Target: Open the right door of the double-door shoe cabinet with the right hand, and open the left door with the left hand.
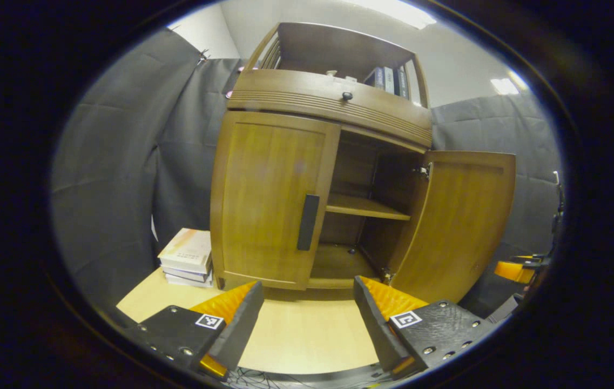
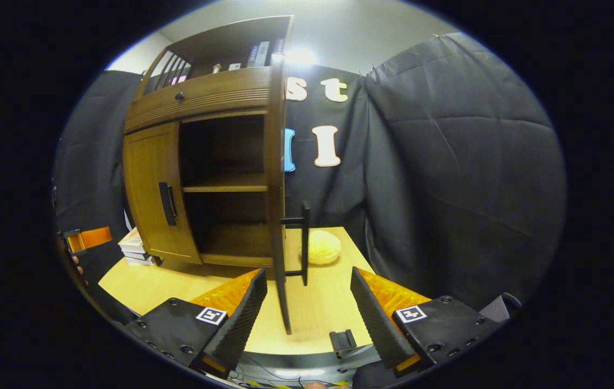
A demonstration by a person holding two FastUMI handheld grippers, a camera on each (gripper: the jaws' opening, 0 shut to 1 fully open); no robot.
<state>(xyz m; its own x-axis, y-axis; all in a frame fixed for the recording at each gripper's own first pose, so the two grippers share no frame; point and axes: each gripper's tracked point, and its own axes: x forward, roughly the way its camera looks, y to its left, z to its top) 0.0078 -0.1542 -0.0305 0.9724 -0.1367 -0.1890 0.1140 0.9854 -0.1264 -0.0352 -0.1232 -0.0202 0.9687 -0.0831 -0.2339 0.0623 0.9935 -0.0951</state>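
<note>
Shoe cabinet (image 1: 334, 102): a wooden double-door cabinet standing on the pale desk (image 1: 307, 335), with a drawer band above the doors and an open bookshelf on top.
Left door (image 1: 269, 200): shut flat against the cabinet front, its dark upright handle (image 1: 308, 222) near the inner edge.
Right door (image 1: 460, 227): swung wide open; in the right gripper view it stands edge-on (image 2: 279, 216) between the jaws, its dark bar handle (image 2: 303, 243) sticking out to the side.
Cabinet interior (image 2: 225, 183): one shelf (image 1: 367, 207) across the middle; both the shelf and the floor below look bare, apart from a small dark speck on the floor I cannot identify.
Top shelf: a few upright books (image 1: 390, 79) and some small items too small to tell.
Drawer knob (image 1: 346, 96): small, dark, centred on the drawer band.
Beside the cabinet: a stack of books (image 1: 188, 256) on the desk to its left; a pale yellow rounded lump (image 2: 323, 247) on the desk behind the open door.
Left gripper (image 1: 307, 310): jaws wide apart, holding nothing, well short of the left door.
Right gripper (image 2: 309, 302): jaws wide apart, holding nothing, with the open door's edge in the gap, touching neither finger.
</note>
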